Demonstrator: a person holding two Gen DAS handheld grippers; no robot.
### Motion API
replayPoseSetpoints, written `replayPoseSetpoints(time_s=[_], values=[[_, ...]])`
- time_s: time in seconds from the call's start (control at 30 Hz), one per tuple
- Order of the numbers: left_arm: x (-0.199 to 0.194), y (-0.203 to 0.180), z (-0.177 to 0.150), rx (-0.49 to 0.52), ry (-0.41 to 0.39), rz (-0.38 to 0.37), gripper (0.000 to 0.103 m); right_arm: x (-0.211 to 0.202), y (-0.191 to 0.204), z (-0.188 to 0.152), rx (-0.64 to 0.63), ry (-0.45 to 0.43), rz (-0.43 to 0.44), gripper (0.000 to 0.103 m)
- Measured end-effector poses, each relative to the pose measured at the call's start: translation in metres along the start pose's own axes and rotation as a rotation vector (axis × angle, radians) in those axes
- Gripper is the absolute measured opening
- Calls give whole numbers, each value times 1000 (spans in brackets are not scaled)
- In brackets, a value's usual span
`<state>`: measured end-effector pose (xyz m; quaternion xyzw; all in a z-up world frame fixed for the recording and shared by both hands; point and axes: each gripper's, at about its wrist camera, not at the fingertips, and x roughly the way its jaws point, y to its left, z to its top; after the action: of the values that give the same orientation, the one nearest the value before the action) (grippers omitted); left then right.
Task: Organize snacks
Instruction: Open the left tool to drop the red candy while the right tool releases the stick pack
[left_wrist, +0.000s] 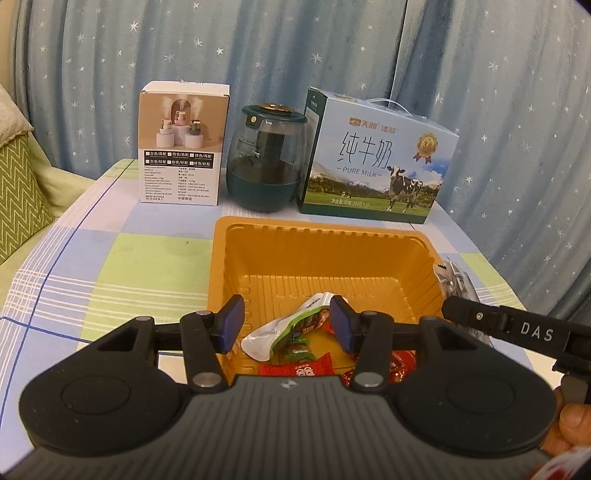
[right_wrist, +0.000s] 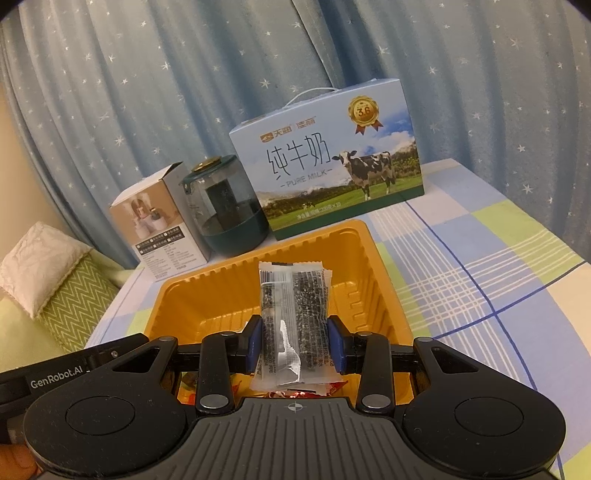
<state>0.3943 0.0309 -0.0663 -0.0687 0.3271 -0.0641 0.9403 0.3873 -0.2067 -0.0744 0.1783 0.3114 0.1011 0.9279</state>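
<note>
Snacks in red wrappers (left_wrist: 308, 368) and a green-white pouch (left_wrist: 284, 328) are seen in the orange tray (left_wrist: 221, 266) under the left gripper (left_wrist: 287, 325), whose jaws are held apart, while in the right view a clear sesame packet (right_wrist: 295, 314) is clamped by the right gripper (right_wrist: 295, 345) above the same tray.

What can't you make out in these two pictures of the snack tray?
- Left wrist view: the left gripper body hides the near part of the orange tray, so the snacks cannot be counted.
- Right wrist view: the clear packet in the right gripper has print too small to read.
- Left wrist view: the white box label is too small to read.
</note>
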Motion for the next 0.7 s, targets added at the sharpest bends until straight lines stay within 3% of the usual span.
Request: replayPoseSetpoints(time_s=[0.27,0.3,0.37,0.7], values=[[1,2,-3,13,8,19,57,2,1,0,-19,-29,29,40],[1,2,-4,17,10,24,60,2,0,0,-16,-37,24,56],[2,0,-6,31,15,29,63,-2,-4,1,10,-62,19,68],[1,-6,-10,64,13,22,70,-6,-10,3,24,-61,-17,68]])
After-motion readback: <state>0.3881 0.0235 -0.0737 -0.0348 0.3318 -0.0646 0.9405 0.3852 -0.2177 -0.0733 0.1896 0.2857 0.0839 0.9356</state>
